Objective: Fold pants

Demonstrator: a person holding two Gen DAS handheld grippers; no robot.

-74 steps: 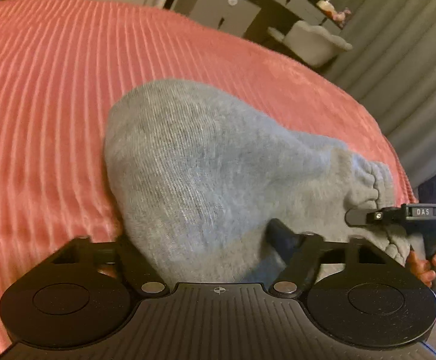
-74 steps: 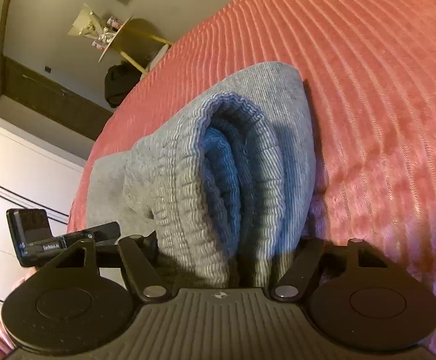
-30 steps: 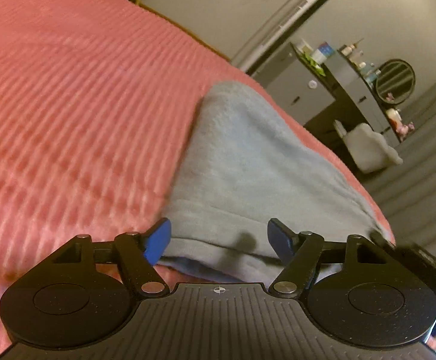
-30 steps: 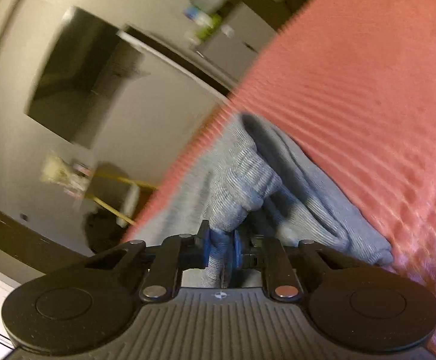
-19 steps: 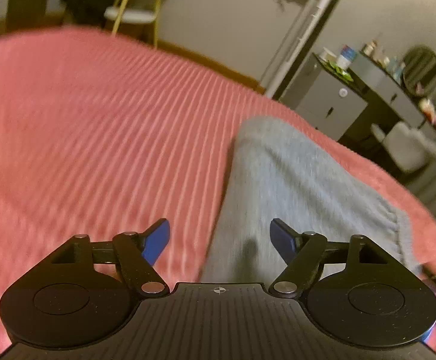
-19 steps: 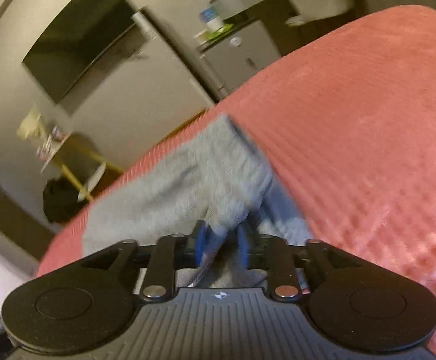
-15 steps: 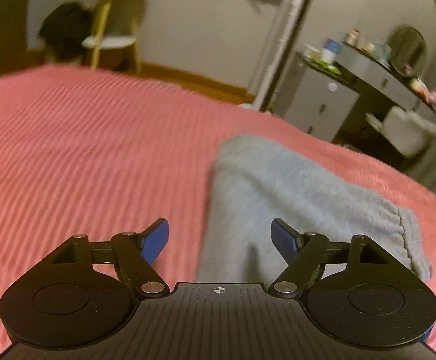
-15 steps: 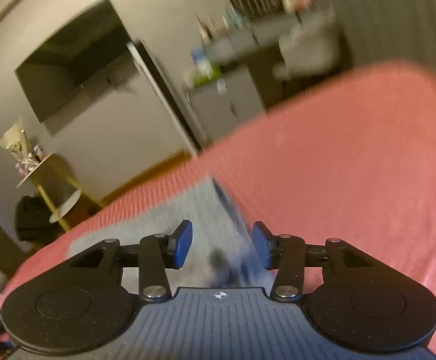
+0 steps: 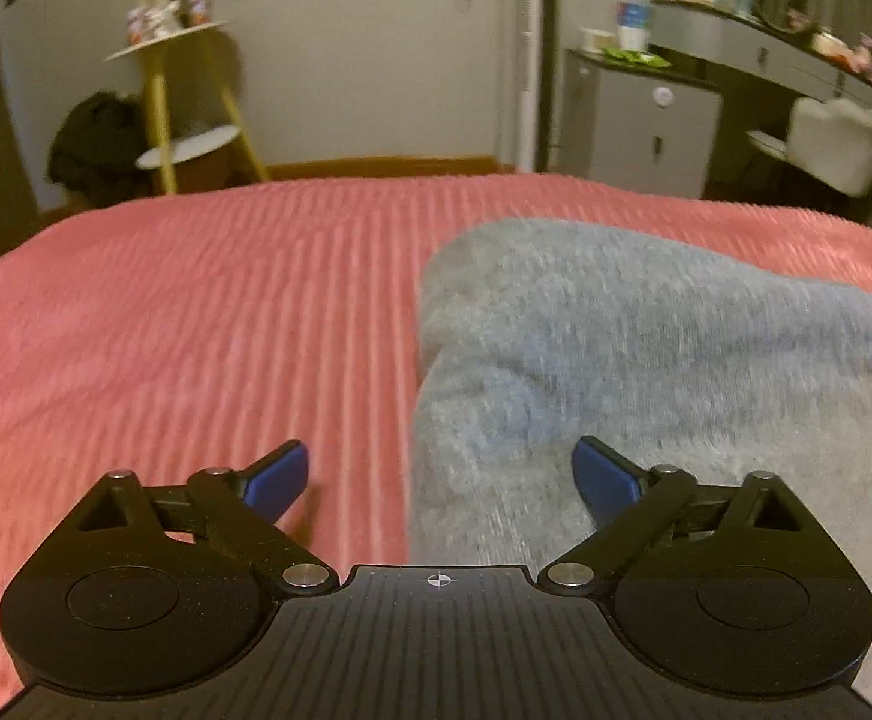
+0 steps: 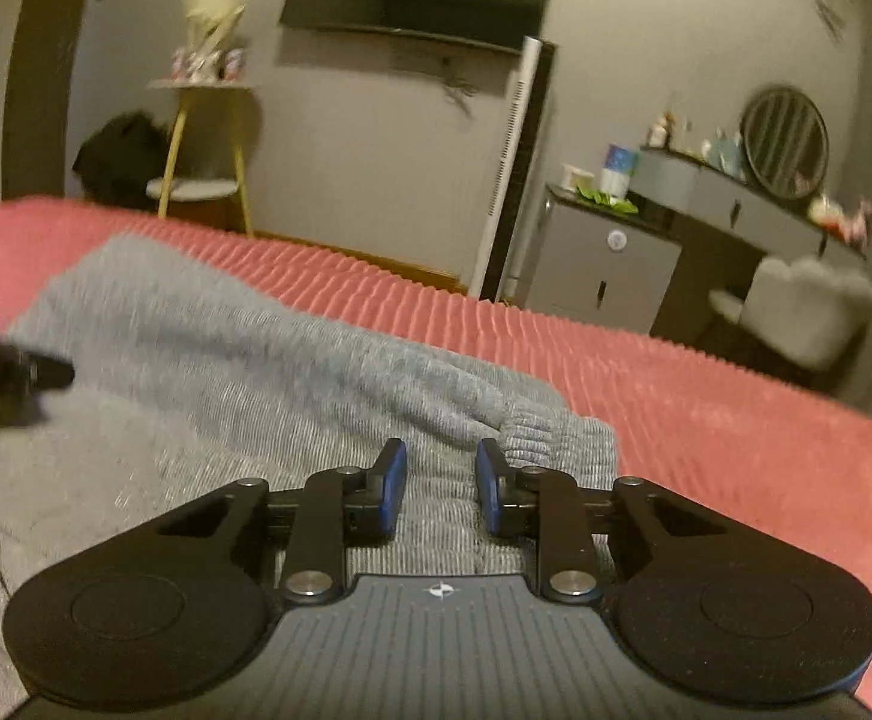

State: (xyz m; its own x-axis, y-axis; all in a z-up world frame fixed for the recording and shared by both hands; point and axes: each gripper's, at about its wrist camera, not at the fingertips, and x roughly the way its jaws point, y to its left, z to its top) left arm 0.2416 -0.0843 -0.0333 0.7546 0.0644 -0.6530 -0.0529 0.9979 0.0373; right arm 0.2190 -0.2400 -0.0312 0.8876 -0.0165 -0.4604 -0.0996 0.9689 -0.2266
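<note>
Now: left claw (image 9: 439,474) widening, released | right claw (image 10: 441,489) narrowing, empty over pants (image 10: 268,396)

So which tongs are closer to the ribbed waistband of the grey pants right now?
Right. The right tongs hang directly over the ribbed waistband, narrowly parted, gripping nothing. The left tongs stand wide open at the opposite, smooth folded edge of the grey pants.

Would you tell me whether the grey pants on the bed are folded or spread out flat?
Folded: the grey pants lie as a compact layered bundle on the pink bedspread, ribbed waistband atop.
</note>
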